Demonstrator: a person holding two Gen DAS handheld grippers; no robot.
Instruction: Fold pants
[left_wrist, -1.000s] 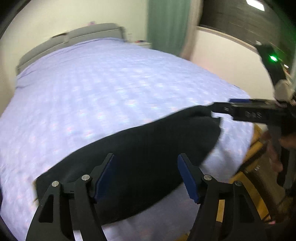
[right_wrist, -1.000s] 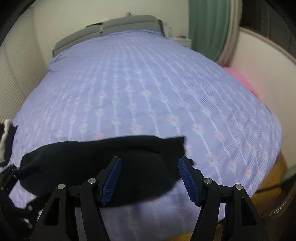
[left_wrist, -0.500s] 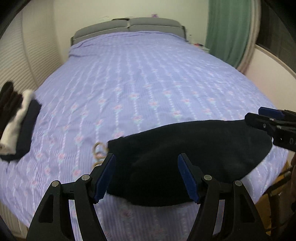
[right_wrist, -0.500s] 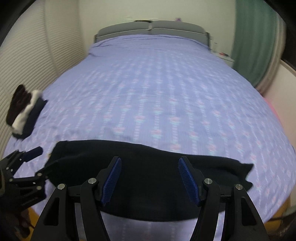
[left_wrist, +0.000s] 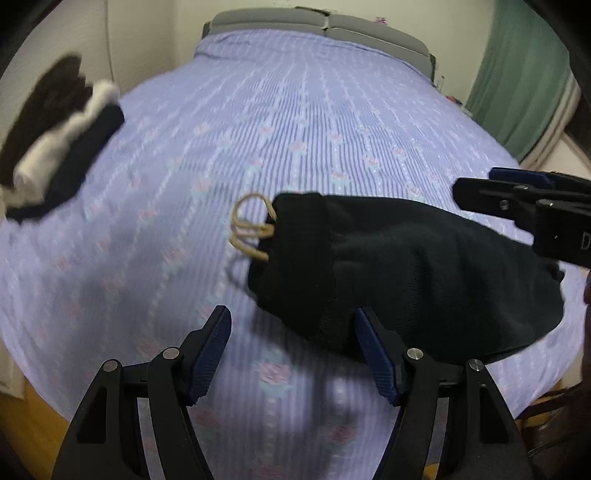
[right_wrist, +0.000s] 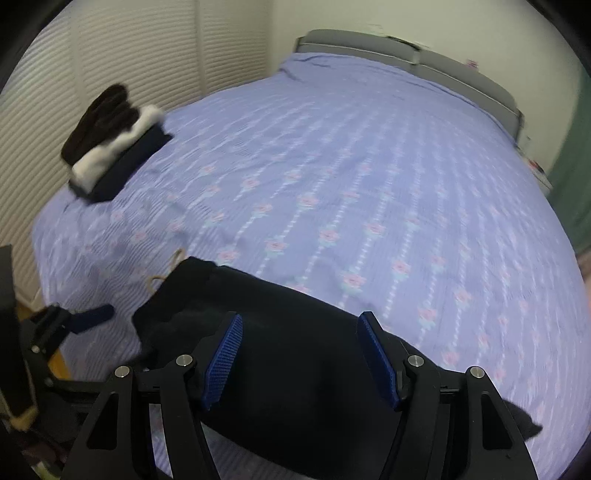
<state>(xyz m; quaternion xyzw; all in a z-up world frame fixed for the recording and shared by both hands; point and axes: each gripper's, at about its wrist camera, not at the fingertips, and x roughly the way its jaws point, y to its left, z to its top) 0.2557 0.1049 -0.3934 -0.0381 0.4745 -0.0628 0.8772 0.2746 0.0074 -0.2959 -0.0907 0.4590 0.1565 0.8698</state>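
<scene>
While both claws stand wide apart with nothing between their blue pads, the black pants (left_wrist: 424, 273) lie folded along the near edge of the bed (left_wrist: 295, 122). Nearest in the left wrist view, the left gripper (left_wrist: 291, 354) hangs above the bedspread at the near left end of the garment, its jaws spread and holding nothing; whether the right-hand pad touches the cloth cannot be told. Nearest in the right wrist view, the right gripper (right_wrist: 299, 358) hovers over the middle of the pants (right_wrist: 295, 350), jaws equally spread and empty, dark fabric filling the gap behind them. Seen from the left wrist, the right gripper (left_wrist: 517, 199) reaches in from the right, over the far right end of the pants. At the left end of the garment, tan drawstring loops (left_wrist: 251, 229) spill from the waistband onto the lilac flowered cover. Further off, near the far left side of the bed, sits a stack of folded clothes (right_wrist: 110, 144) in black, white and navy. Beyond everything, a grey headboard (right_wrist: 406, 51) runs along the far wall, with a green curtain (left_wrist: 517, 81) at far right.
</scene>
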